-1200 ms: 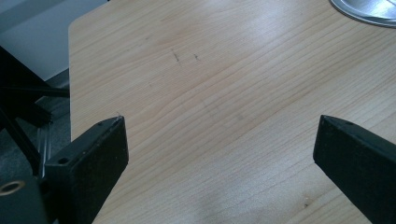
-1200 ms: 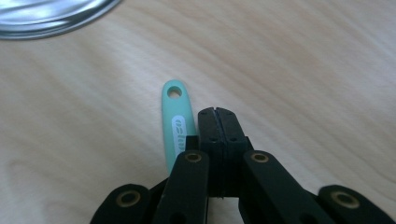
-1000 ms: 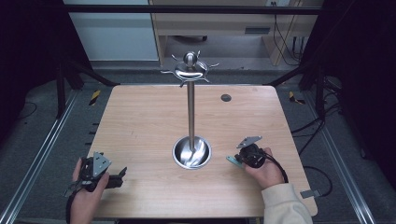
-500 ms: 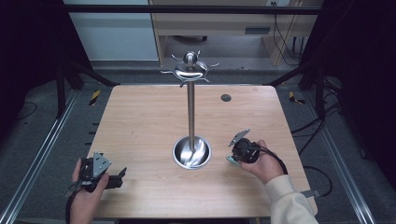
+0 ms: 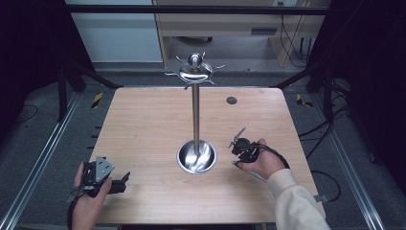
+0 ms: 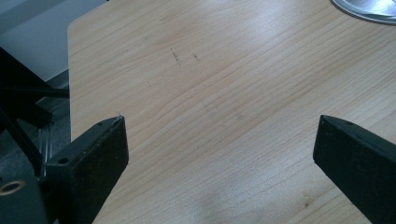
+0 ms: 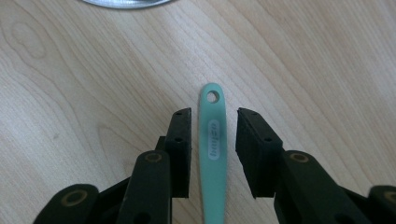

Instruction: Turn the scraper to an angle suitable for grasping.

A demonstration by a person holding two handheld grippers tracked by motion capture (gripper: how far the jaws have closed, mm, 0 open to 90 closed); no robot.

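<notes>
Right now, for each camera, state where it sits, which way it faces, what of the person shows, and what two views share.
High view: above the person's side, looking forward and down on the table and stand; both hands and grippers show, left, right.
Left gripper view: rides the left gripper, looking across bare table; jaws wide apart.
Right gripper view: rides the right gripper, looking down at a green handle between its jaws.
Shared: the stand's base edges both gripper views.
</notes>
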